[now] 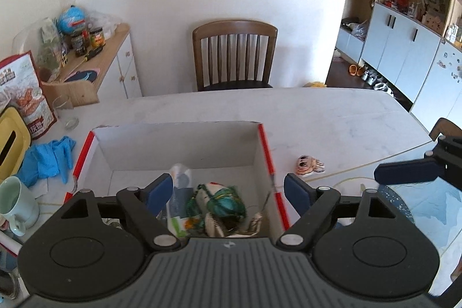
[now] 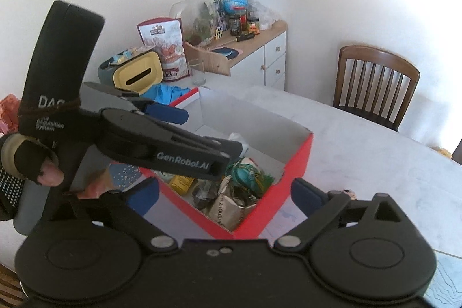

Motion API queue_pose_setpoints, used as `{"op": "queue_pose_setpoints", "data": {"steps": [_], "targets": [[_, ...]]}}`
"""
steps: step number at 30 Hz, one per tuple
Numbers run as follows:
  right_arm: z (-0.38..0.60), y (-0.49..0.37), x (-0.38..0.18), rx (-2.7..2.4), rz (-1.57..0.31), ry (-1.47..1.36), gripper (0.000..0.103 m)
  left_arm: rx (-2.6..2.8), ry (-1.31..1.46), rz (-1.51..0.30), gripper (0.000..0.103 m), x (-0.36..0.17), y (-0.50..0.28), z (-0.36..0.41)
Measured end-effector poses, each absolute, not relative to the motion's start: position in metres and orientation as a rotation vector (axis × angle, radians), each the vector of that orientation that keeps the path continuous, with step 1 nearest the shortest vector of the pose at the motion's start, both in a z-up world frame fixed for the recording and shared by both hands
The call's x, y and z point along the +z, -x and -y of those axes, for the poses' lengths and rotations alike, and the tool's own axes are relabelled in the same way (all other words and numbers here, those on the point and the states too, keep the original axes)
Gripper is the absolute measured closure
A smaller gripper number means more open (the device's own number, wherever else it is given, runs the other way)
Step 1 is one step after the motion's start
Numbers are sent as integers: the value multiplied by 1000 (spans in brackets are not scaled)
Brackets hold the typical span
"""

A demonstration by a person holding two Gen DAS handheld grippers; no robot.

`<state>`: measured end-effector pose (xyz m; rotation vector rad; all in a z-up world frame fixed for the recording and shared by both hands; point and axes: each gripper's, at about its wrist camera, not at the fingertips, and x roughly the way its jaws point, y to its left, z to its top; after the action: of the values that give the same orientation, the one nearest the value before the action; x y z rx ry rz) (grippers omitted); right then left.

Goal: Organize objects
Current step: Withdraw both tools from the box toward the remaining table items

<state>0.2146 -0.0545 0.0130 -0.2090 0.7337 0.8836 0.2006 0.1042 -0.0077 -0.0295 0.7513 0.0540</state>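
A red-and-white cardboard box (image 1: 179, 146) stands open on the white marble table (image 1: 332, 117). Inside lie a teal-green netted bundle (image 1: 225, 201), a white tube (image 1: 180, 178), a brown paper bag (image 2: 228, 210) and a yellow packet (image 2: 180, 182). My left gripper (image 1: 228, 186) hangs open over the box's near end, with nothing pressed between its blue pads. My right gripper (image 2: 223, 194) is open too, above the box's near red corner (image 2: 239, 233). Its blue finger (image 1: 404, 172) shows at the right of the left wrist view. A small cartoon-face figure (image 1: 310, 165) lies on the table right of the box.
Blue gloves (image 1: 47, 160), a mint mug (image 1: 14, 207), a yellow tissue box (image 1: 8, 143), a snack bag (image 1: 26, 94) and a glass (image 1: 62, 103) crowd the table's left. A wooden chair (image 1: 234, 54) and a cluttered cabinet (image 1: 115, 54) stand behind. A gloved hand (image 2: 34, 163) holds the left gripper.
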Motion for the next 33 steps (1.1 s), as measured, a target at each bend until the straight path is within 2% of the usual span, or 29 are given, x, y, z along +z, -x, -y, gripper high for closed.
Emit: {"op": "queue_pose_setpoints", "data": {"steps": [15,22,33], "targets": [[140,-229,7,867,-763,195,2,5,-15,-732,16,-12,-191,-34],[187,-244,2,821,-788,190,2,-16,14,-728,4,-21,-192,-11],[241,-274,-16,727,-822,185,2,-47,34,-733,1,-47,-191,28]]}}
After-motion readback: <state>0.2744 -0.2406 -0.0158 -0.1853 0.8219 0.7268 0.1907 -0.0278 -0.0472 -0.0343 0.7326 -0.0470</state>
